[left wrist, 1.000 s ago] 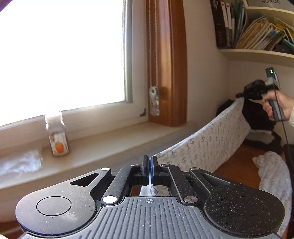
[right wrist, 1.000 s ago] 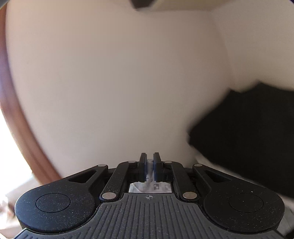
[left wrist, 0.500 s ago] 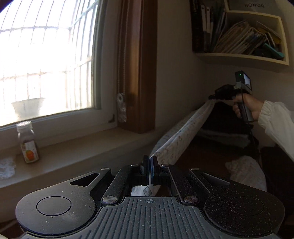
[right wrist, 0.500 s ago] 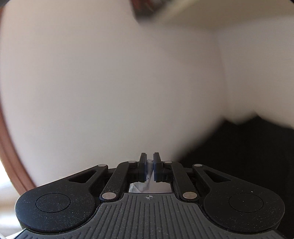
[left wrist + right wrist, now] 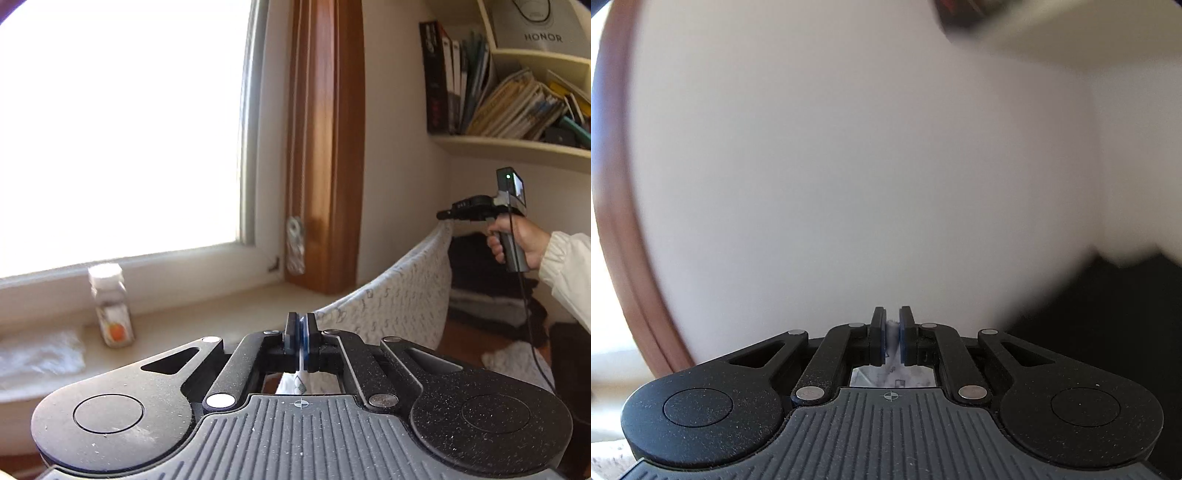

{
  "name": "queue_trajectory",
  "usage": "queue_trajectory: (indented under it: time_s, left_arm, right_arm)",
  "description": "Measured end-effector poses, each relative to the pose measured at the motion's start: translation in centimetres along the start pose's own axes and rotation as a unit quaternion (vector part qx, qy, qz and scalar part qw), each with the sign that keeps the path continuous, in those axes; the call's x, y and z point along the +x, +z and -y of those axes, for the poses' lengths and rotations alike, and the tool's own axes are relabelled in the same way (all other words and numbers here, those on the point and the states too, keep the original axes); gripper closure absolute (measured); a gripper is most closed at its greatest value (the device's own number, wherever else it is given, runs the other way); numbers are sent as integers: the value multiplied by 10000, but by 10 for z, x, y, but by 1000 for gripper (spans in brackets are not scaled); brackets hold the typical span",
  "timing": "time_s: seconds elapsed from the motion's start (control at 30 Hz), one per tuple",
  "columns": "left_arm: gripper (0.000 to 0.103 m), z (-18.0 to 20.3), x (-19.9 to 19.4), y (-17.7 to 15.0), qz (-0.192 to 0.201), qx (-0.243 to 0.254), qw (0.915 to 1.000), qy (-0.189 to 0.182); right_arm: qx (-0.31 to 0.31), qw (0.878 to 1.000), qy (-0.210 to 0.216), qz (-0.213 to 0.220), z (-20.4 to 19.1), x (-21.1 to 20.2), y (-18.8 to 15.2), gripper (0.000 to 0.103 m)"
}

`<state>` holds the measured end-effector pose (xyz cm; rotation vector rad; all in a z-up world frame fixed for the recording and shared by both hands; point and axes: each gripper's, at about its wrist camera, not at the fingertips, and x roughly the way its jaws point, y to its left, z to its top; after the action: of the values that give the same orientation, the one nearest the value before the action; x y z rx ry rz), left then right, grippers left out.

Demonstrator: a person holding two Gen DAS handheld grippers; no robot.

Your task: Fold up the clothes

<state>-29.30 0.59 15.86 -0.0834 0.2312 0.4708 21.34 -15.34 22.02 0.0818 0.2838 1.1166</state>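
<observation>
Since half a second ago the left tool (image 5: 301,332) has swung back toward the window, while the white printed cloth garment (image 5: 406,295) stays stretched in the air between it and the right tool (image 5: 893,334). Both tools are clenched on the garment's edge. No fold shows in it; laying down and folding seem left.

White garment (image 5: 406,295) with small grey print

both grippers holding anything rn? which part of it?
Yes. The left gripper and the right gripper each pinch the top edge of the white patterned garment, one at each end, so it hangs stretched between them.
</observation>
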Motion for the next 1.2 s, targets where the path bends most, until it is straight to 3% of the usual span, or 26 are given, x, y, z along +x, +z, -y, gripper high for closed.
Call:
queue_trajectory:
  time_s: [0.1, 0.17, 0.27, 0.33, 0.4, 0.43, 0.53, 0.77, 0.93, 1.0, 1.2]
  left_arm:
    - [101, 7, -8, 3, 8, 61, 9999, -137]
    - [101, 19, -1, -10, -215, 54, 9988, -427]
    - [101, 39, 15, -38, -645, 40, 9939, -895]
    - [101, 48, 34, -58, -1030, 21, 9891, -1049]
    - [101, 57, 53, -76, -1411, -4, 9830, -1172]
    - [101, 58, 60, -81, -1473, -21, 9822, -1169]
    - [96, 42, 68, -85, -1553, -57, 9839, -885]
    - [94, 1, 84, -95, -1748, -136, 9844, -169]
    - [94, -27, 95, -104, -1898, -207, 9812, 289]
    - [89, -33, 96, -113, -1980, -231, 9793, 355]
    - [89, -45, 86, -123, -2048, -259, 9771, 508]
  right_arm:
    - [28, 9989, -7, 471, -1, -13, 9, 95]
    - [-100, 9992, -182, 347, 11, -17, 1, 95]
    - [-125, 9975, -536, -451, 49, -15, -30, 94]
    - [-176, 9872, -652, -1446, 74, -4, -60, 93]
    - [-285, 9722, -922, -2132, 92, 3, -89, 84]
    - [-292, 9697, -952, -2232, 97, 3, -96, 78]
    - [-261, 9702, -815, -2266, 101, 1, -107, 75]
    - [-753, 9630, -97, -2587, 52, 43, -127, 73]
    - [-716, 9577, -116, -2785, 42, 61, -168, 73]
    - [-694, 9611, -120, -2669, 49, 45, -174, 73]
    - [-899, 9586, -244, -2690, 57, 25, -178, 74]
